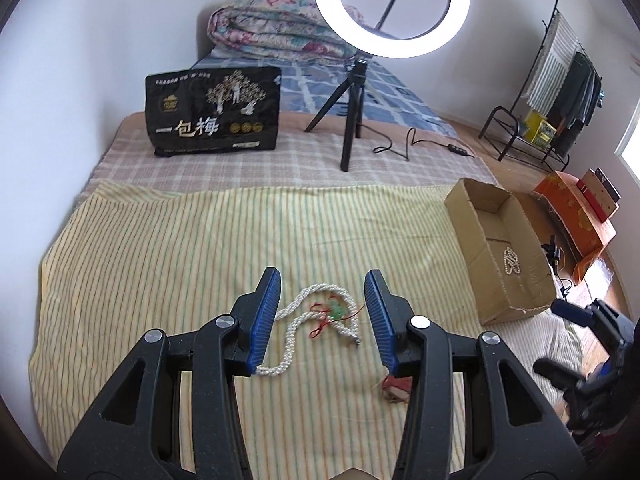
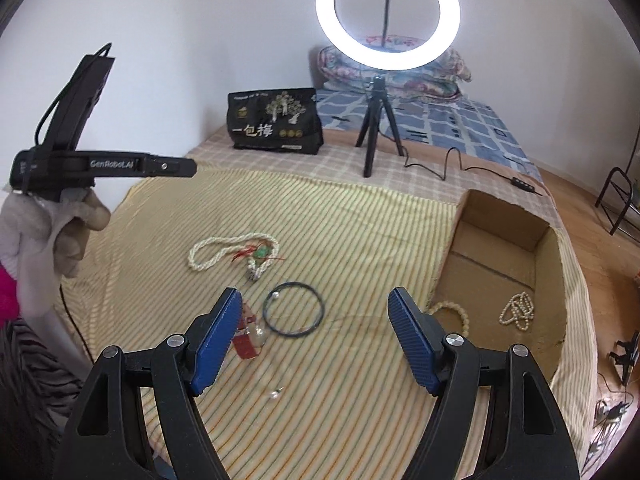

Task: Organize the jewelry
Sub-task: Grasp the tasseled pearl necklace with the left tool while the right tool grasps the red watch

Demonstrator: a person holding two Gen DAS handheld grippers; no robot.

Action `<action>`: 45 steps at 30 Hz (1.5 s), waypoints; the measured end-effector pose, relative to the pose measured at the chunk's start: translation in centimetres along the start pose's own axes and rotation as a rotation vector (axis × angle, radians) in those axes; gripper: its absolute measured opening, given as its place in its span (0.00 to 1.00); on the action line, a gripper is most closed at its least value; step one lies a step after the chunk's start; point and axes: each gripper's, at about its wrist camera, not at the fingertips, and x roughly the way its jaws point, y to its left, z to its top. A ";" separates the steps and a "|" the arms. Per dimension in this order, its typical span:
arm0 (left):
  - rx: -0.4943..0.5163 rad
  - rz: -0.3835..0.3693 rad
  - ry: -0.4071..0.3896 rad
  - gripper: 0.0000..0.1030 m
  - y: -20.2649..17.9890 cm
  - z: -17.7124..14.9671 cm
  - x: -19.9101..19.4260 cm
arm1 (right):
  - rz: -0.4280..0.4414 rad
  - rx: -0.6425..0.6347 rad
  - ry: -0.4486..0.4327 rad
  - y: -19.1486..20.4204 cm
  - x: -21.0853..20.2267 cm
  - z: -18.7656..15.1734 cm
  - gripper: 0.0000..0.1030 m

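**Both grippers open above the striped cloth, jewelry partly boxed**

Fingers (image 1: 266, 320) of the left gripper (image 1: 322, 276) are spread wide, nothing between them; the twisted pearl rope necklace (image 1: 296, 320) lies on the yellow striped cloth (image 1: 160, 264) in the gap below, with a green pendant on red cord (image 1: 336, 312) tangled across it. Not possible to tell whether the pads touch the cloth.

Left to right in the right wrist view: left gripper body (image 2: 100, 164) held in a gloved hand (image 2: 60, 232); pearl rope necklace (image 2: 228, 252) with the green pendant (image 2: 262, 254); a small red-tagged item (image 2: 248, 340) just beside the left pad of the right gripper (image 2: 314, 292); black ring bangle (image 2: 294, 308) flat on the cloth; a small pearl stud (image 2: 276, 393) nearer the camera. Right gripper fingers (image 2: 412, 344) also spread apart, empty.

Further right, a beaded bracelet (image 2: 452, 312) lies at the cardboard box (image 2: 500, 264) edge, and a pearl strand (image 2: 518, 312) sits inside the box, on its floor.

Behind: black snack bag (image 2: 276, 120), ring light (image 2: 388, 16) on a tripod
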 end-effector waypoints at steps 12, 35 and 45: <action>-0.035 0.057 0.133 0.43 4.3 -1.1 4.0 | 0.106 -0.081 0.135 4.7 3.7 -2.0 0.73; -0.104 0.120 0.389 0.19 6.3 -4.3 12.0 | 0.136 -0.077 0.244 5.1 8.1 -1.7 0.73; -0.055 0.148 0.362 0.10 5.5 -4.9 12.6 | 0.134 -0.078 0.294 5.1 10.0 -2.2 0.60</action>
